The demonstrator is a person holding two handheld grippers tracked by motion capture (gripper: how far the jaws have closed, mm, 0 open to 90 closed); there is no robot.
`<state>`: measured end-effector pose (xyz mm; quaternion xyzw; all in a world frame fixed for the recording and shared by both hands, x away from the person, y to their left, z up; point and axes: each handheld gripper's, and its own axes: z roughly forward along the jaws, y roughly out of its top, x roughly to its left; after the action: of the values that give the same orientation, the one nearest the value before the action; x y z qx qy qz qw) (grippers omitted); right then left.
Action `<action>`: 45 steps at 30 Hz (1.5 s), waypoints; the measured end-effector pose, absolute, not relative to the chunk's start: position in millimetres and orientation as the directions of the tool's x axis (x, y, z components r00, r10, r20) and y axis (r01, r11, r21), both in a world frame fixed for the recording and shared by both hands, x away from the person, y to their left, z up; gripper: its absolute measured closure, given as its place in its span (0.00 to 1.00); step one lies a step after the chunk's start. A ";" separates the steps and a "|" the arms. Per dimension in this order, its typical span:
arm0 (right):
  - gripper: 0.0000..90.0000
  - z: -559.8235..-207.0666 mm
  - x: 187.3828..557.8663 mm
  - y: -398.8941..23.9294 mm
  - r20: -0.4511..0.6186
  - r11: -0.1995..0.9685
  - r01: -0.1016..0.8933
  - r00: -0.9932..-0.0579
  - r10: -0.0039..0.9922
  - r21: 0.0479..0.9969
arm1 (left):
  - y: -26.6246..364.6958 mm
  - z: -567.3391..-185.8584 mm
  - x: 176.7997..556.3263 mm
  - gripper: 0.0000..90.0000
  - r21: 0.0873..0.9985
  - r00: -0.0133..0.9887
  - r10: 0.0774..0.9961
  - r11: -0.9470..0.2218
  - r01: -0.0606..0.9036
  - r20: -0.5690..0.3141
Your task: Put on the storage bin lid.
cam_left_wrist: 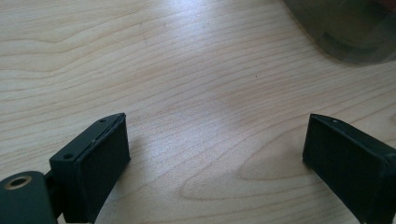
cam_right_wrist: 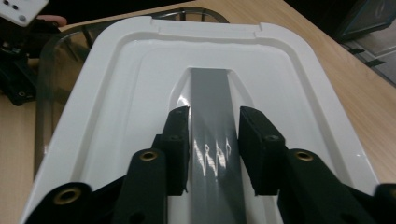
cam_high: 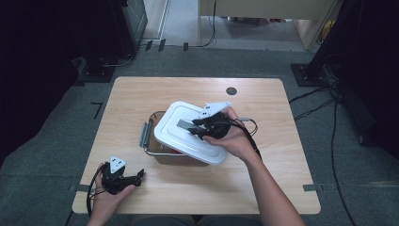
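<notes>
A clear plastic box [cam_high: 149,141] stands at the table's middle, and its corner [cam_left_wrist: 355,32] shows at the top right of the left gripper view. A white lid [cam_high: 181,134] with a grey handle strip [cam_right_wrist: 210,93] lies askew over the box, shifted to the right. My right gripper [cam_high: 195,128] reaches in from the right, and its jaws [cam_right_wrist: 215,126] are shut on the handle, pads against both its sides. My left gripper [cam_high: 134,178] rests on the table at the front left. It is open [cam_left_wrist: 215,135], with bare wood between its jaws.
The wooden table [cam_high: 263,188] has a small round black grommet [cam_high: 231,91] near its far edge. Bare wood lies around the box on all sides. Cables [cam_high: 329,141] run over the grey floor at the right, and dark equipment stands at both back corners.
</notes>
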<state>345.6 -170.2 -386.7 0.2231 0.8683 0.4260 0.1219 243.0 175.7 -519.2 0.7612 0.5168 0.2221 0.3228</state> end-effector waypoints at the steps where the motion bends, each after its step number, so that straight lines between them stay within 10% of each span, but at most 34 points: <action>1: 0.75 -386.8 346.1 -170.7 -0.023 0.535 0.281 -0.870 0.492 0.797 | 175.7 -519.2 243.0 0.08 0.721 0.367 0.930 -0.257 0.643 0.004; 20: 0.75 -385.4 345.1 -171.0 -0.047 0.575 0.184 -0.931 0.363 0.797 | 175.7 -519.2 243.1 0.08 0.721 0.367 0.930 -0.257 0.643 0.004; 25: 0.62 -377.4 340.9 -176.6 -0.025 0.520 0.236 -0.895 0.445 0.821 | 175.6 -519.3 243.0 0.08 0.722 0.366 0.931 -0.255 0.643 0.003; 45: 0.69 -391.5 298.1 -263.8 0.237 0.006 0.579 -0.344 0.909 0.815 | 175.7 -519.2 243.0 0.08 0.722 0.366 0.931 -0.257 0.643 0.005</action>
<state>298.1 -263.8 -391.5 0.5428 0.6853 0.4497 0.1832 243.0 175.7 -519.2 0.7607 0.5171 0.2225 0.3230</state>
